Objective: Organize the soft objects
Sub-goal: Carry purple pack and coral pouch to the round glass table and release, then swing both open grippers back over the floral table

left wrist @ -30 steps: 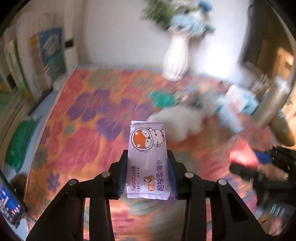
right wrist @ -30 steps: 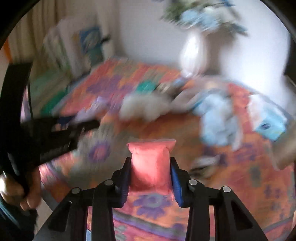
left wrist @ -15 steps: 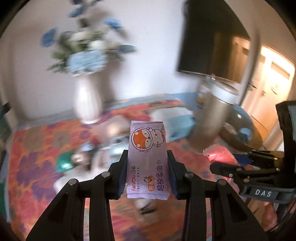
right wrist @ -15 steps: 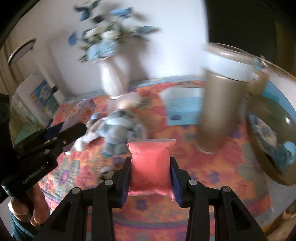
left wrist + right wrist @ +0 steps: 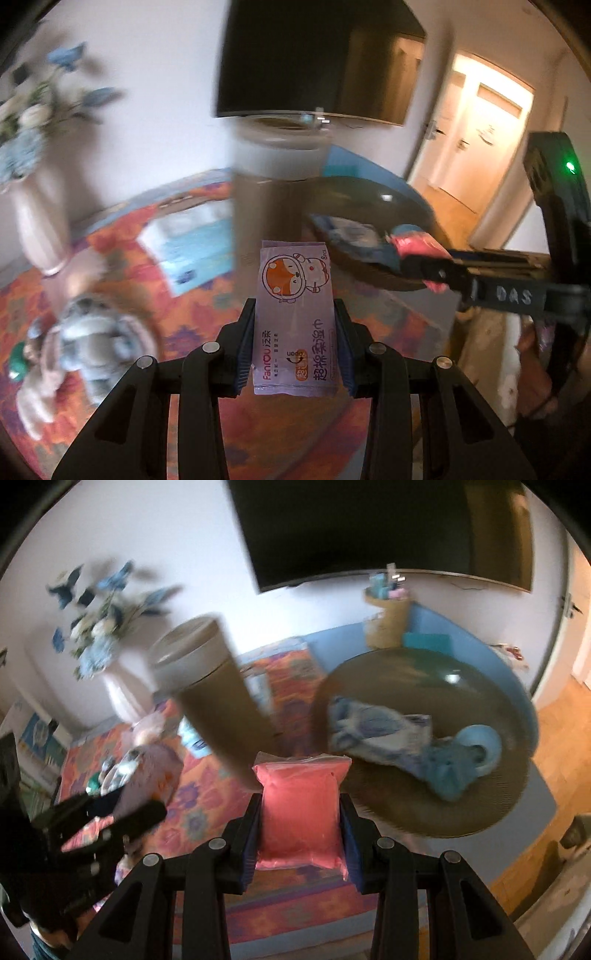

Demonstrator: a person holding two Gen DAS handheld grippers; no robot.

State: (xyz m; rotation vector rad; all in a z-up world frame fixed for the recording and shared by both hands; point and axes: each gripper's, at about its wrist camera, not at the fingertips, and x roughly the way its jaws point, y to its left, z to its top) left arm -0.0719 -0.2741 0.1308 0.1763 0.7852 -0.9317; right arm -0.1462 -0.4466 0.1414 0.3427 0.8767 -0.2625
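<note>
We are holding the left gripper (image 5: 295, 345) clamped on a purple wipes pack (image 5: 295, 321), lower centre of frame. The right gripper (image 5: 301, 829) is pinching a pink pouch (image 5: 301, 814), also lower centre. A round basket (image 5: 498, 805), centre right, is holding blue cloth (image 5: 384, 734). A plush toy (image 5: 85, 339) is lying lower left.

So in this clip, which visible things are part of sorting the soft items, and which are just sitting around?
In the job:
- purple wipes pack in the left gripper
- pink pouch in the right gripper
- round woven basket holding blue soft items
- plush toy on the floral cloth

Lying about:
- flower vase
- tall cylinder bin
- wall TV
</note>
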